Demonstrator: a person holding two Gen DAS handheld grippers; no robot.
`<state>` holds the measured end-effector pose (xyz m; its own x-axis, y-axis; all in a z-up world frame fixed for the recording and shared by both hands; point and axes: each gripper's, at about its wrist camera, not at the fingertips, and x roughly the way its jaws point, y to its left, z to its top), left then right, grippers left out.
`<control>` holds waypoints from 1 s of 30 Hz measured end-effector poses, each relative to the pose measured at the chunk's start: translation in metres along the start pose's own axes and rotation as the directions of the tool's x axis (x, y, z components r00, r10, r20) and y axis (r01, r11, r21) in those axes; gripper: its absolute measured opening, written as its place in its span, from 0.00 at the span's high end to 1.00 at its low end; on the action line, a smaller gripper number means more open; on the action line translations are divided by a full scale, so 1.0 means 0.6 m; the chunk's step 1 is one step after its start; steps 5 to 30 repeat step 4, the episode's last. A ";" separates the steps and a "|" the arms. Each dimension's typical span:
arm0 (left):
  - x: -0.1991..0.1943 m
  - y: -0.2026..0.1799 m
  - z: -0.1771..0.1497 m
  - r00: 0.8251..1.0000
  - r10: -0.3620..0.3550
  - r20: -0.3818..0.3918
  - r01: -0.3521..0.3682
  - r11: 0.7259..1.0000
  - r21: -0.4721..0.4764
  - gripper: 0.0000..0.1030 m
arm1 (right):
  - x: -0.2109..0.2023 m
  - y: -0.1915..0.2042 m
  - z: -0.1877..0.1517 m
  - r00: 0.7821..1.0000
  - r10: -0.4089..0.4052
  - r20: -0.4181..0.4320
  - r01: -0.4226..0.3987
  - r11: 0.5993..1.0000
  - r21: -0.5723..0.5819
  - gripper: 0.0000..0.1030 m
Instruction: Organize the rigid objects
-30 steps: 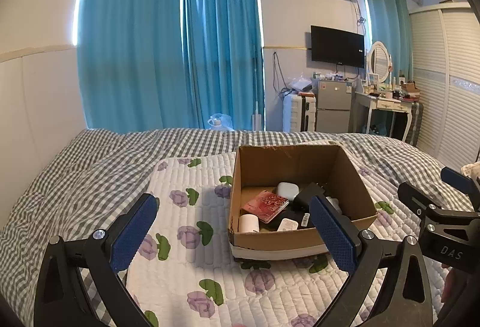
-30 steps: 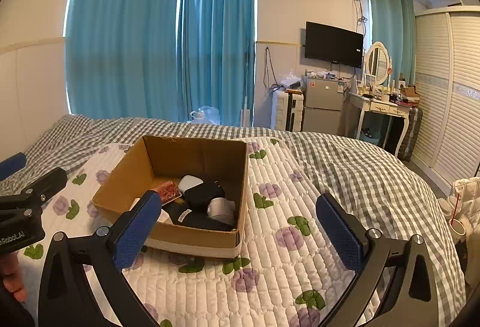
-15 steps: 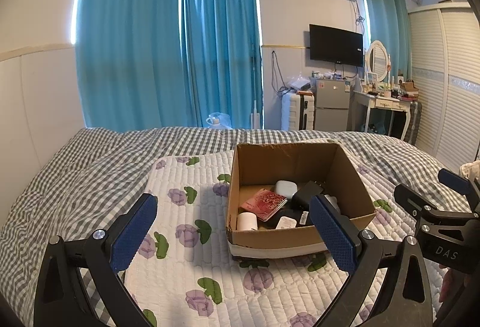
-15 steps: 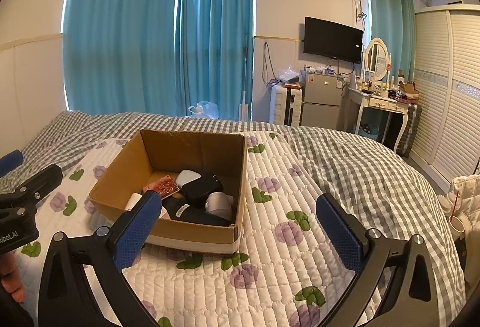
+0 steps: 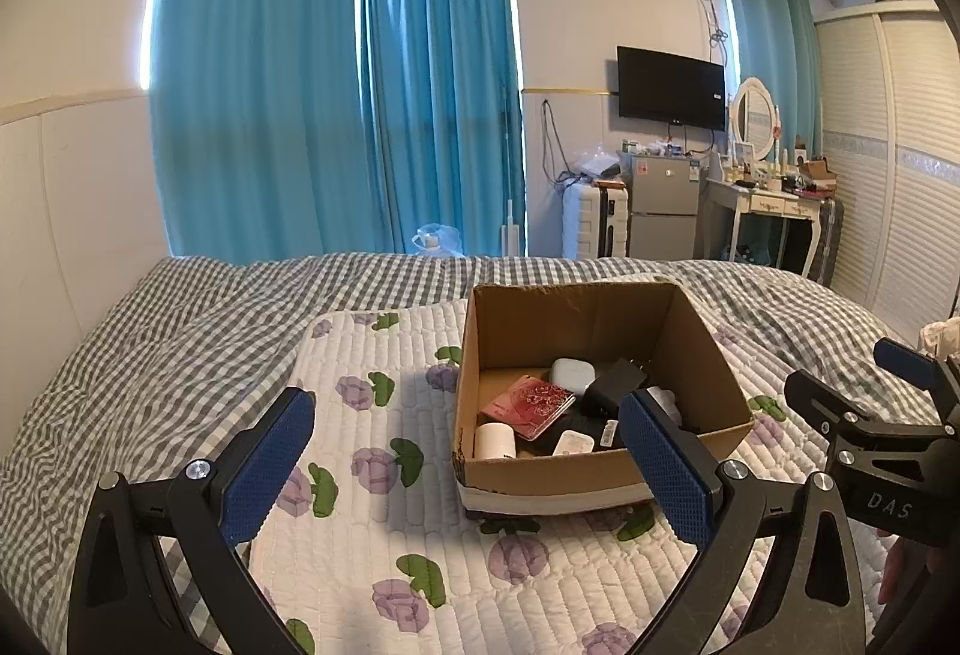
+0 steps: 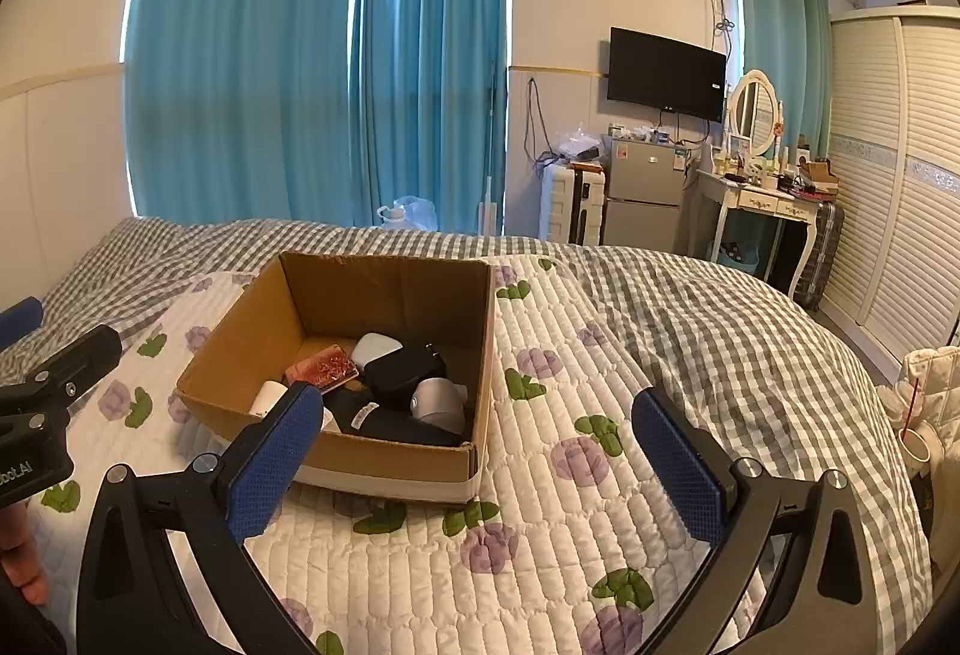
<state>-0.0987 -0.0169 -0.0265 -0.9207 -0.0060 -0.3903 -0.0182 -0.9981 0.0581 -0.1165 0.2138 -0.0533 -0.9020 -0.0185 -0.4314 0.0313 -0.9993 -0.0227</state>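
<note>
An open cardboard box (image 5: 696, 349) (image 6: 240, 343) sits on a white quilted mat with purple flowers (image 5: 384, 451) (image 6: 552, 475) on the bed. Inside lie a red patterned case (image 5: 528, 398) (image 6: 324, 368), a white earbud case (image 5: 571, 374) (image 6: 373, 347), a black charger (image 5: 615, 382) (image 6: 405, 365), a white roll (image 5: 495, 440) (image 6: 268, 395), a grey cylinder (image 6: 438, 403) and a black flat object (image 6: 384, 418). My left gripper (image 5: 467, 469) hangs open in front of the box, holding nothing. My right gripper (image 6: 477, 472) is open too, just right of the box front, and shows at the right edge (image 5: 888, 415) of the left wrist view.
A grey checked bedspread (image 5: 180, 343) (image 6: 690, 313) covers the bed. Teal curtains (image 5: 336, 114) hang behind. At the back right stand a suitcase (image 5: 594, 221), a small fridge (image 5: 663, 208), a dressing table (image 5: 762, 211) and a white wardrobe (image 6: 894, 175). A cream bag (image 6: 924, 403) lies at the bed's right edge.
Both views have shifted slightly: the box sits a touch closer and lower-left in the right wrist view. Both grippers stay open and nothing in the box has moved.
</note>
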 end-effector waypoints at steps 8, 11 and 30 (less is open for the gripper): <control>0.001 0.000 -0.001 1.000 0.007 -0.002 -0.007 1.000 -0.001 0.00 | 0.001 0.000 -0.001 1.000 -0.003 -0.001 0.003 1.000 -0.001 0.00; 0.001 0.000 -0.001 1.000 0.007 -0.002 -0.007 1.000 -0.001 0.00 | 0.001 0.000 -0.001 1.000 -0.003 -0.001 0.003 1.000 -0.001 0.00; 0.001 0.000 -0.001 1.000 0.007 -0.002 -0.007 1.000 -0.001 0.00 | 0.001 0.000 -0.001 1.000 -0.003 -0.001 0.003 1.000 -0.001 0.00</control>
